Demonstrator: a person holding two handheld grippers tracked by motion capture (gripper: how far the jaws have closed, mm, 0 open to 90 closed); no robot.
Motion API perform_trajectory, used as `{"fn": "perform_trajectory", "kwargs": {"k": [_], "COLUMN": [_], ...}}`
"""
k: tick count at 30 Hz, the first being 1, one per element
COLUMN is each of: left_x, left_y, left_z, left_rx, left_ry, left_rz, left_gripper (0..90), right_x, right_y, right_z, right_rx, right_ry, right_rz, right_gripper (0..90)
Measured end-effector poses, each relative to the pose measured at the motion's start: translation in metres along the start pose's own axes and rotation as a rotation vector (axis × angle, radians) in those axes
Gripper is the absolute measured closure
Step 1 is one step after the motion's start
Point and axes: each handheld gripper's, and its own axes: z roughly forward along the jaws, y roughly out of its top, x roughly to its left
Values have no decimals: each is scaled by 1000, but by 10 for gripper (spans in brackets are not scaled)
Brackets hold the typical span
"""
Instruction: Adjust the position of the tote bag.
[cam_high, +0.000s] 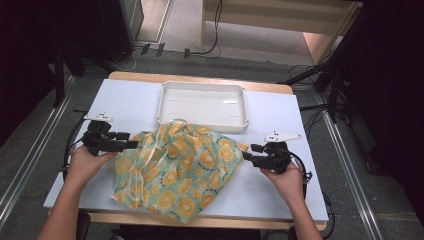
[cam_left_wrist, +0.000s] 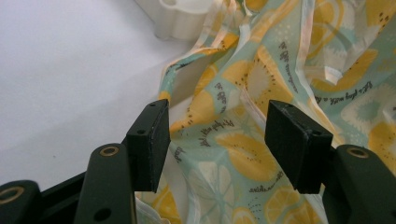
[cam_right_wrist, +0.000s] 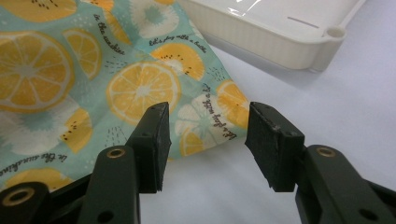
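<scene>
Left gripper (cam_high: 131, 144) at left-centre of the high view, jaws apart, tips at the cloth's left edge; in its own view the fabric lies between and below the pads, not pinched. Lemon-print cloth (cam_high: 175, 167) crumpled mid-table, upper edge touching the white tray (cam_high: 202, 87) at top centre. Right gripper (cam_high: 246, 156) at right-centre, jaws wide, straddling the cloth's right corner, not clamped.
</scene>
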Motion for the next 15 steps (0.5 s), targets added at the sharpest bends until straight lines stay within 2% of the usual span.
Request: {"fn": "perform_trajectory", "kwargs": {"k": [3,10,15], "left_x": [-2,-2,-2], "left_y": [0,-1,-2], "left_z": [2,0,-7], "left_rx": [18,26,20], "left_ry": [1,-8,-23], "left_rz": [25,13,24], "left_gripper": [412,406,406], "right_x": [0,3,6], "right_y": [0,2,5], "right_z": [-1,-6,-9], "right_rx": [-1,-29,-23], "right_ry": [5,8,23], "right_rz": [4,10,9], "right_gripper": [504,503,531]}}
